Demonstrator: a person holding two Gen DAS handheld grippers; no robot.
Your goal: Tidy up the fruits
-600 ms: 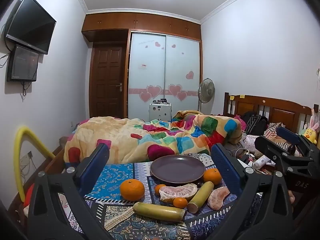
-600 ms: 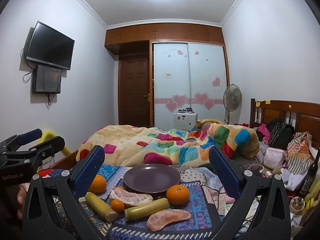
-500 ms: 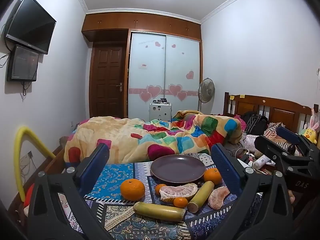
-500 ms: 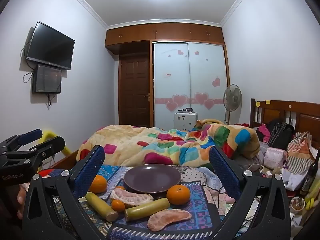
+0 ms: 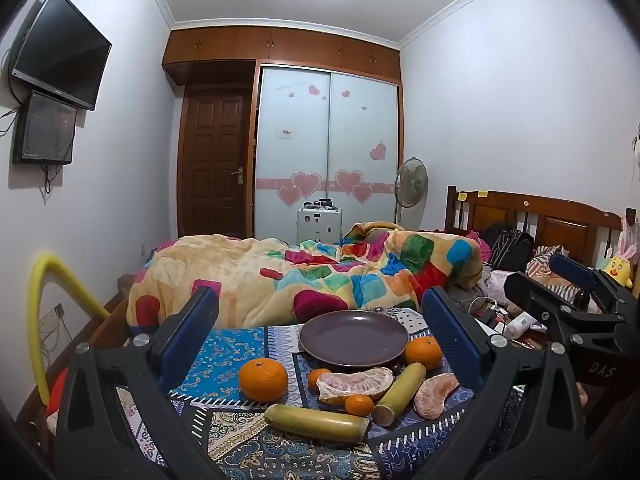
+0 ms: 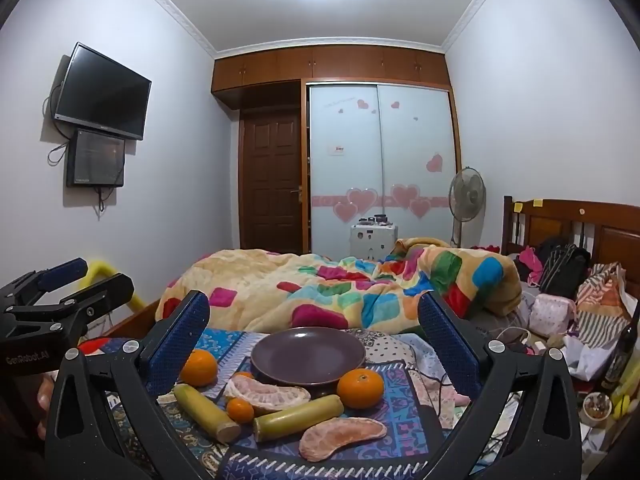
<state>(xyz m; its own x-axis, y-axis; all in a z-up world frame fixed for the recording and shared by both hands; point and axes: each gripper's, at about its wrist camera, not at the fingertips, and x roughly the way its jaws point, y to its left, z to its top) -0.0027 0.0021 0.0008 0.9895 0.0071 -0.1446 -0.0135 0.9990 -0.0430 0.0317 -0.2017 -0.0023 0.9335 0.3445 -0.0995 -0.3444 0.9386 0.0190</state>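
A dark purple plate (image 5: 354, 338) (image 6: 308, 356) stands empty on a patterned blue cloth (image 5: 228, 360). In front of it lie two large oranges (image 5: 263, 380) (image 5: 424, 353), two small ones (image 5: 359, 405), two peeled pomelo segments (image 5: 354, 382) (image 5: 434, 396) and two yellow-green sugarcane pieces (image 5: 318, 422) (image 5: 400, 394). My left gripper (image 5: 320, 332) is open and empty, held back from the fruit. My right gripper (image 6: 314, 336) is open and empty too, to the right of the left one. Each shows at the edge of the other's view.
A bed with a colourful quilt (image 5: 304, 276) lies right behind the cloth. Clutter of bags, cables and a bottle (image 6: 618, 356) sits at the right. A yellow foam tube (image 5: 52, 304) arches at the left by the wall.
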